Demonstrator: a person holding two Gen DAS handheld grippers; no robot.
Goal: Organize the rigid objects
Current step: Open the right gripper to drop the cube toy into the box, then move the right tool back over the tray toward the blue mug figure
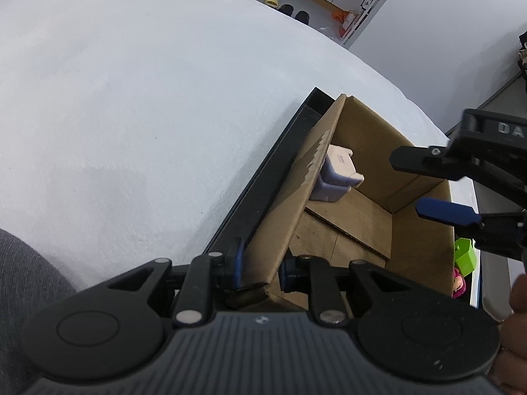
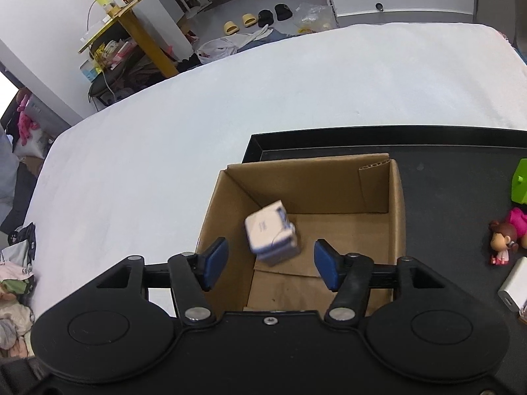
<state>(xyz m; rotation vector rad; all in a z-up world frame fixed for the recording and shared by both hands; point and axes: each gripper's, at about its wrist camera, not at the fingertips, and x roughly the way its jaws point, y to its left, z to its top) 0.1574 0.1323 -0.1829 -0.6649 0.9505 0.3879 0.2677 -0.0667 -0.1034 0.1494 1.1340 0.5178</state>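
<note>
white box loose in carton — between, not touching, released right gripper pads

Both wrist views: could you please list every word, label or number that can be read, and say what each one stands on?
"DA": white raised letters on the right hand-held gripper, cut off at the picture's edge.
Small blue print on the white box lying in the cardboard box: blurred in one view, too small in the other, not readable.
Packages on the yellow shelf in the background: too small to read.
Nothing else legible.
</note>
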